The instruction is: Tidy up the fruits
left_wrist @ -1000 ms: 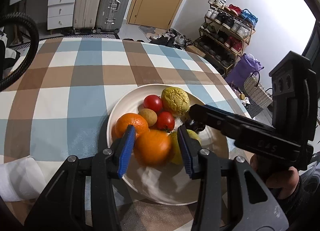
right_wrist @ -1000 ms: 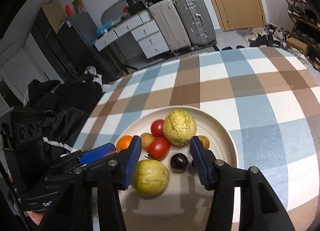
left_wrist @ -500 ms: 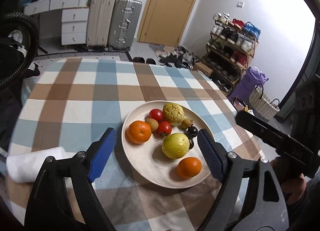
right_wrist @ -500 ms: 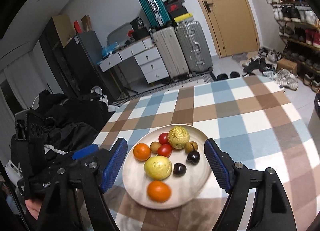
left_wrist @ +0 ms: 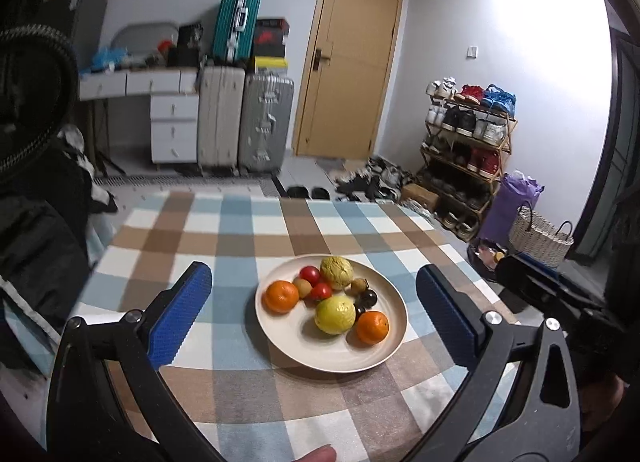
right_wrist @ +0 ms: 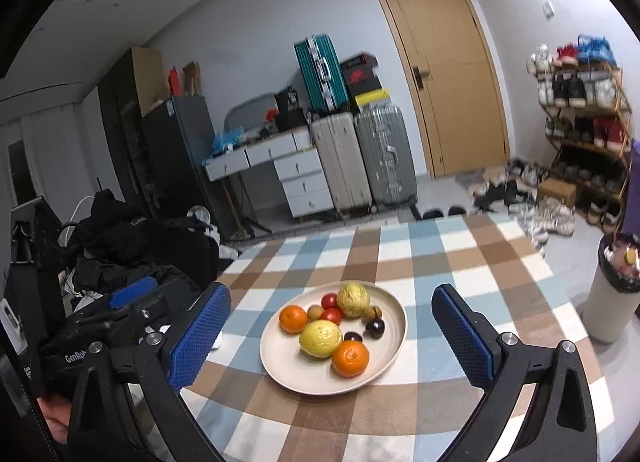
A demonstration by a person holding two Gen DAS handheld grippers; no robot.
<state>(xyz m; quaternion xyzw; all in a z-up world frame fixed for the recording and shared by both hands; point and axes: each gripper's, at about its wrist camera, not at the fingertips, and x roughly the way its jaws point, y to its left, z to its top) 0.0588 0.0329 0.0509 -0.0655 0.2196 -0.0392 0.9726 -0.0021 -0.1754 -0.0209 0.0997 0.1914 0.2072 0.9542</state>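
Left gripper [left_wrist: 314, 312], left wrist view: jaws spread wide and empty, held above the checked tablecloth [left_wrist: 248, 238]. Plate [left_wrist: 280, 346] lies between the fingers' lines, bearing two oranges [left_wrist: 281, 296], a yellow fruit [left_wrist: 335, 314], tomatoes [left_wrist: 310, 273]; nothing obstructs it.

Right gripper [right_wrist: 332, 332], right wrist view: likewise spread, empty; bin [right_wrist: 612, 302] stands beside the table. Both grippers are seen drawn back further than half a second earlier.

Cream plate [left_wrist: 390, 348] on a blue, brown and white checked tablecloth [left_wrist: 248, 238]. On the plate: two orange oranges [left_wrist: 281, 296], one yellow-green guava [left_wrist: 335, 314], two red tomatoes [left_wrist: 310, 273], dark plums [left_wrist: 368, 297]. Gripper pads [left_wrist: 180, 318] are blue.
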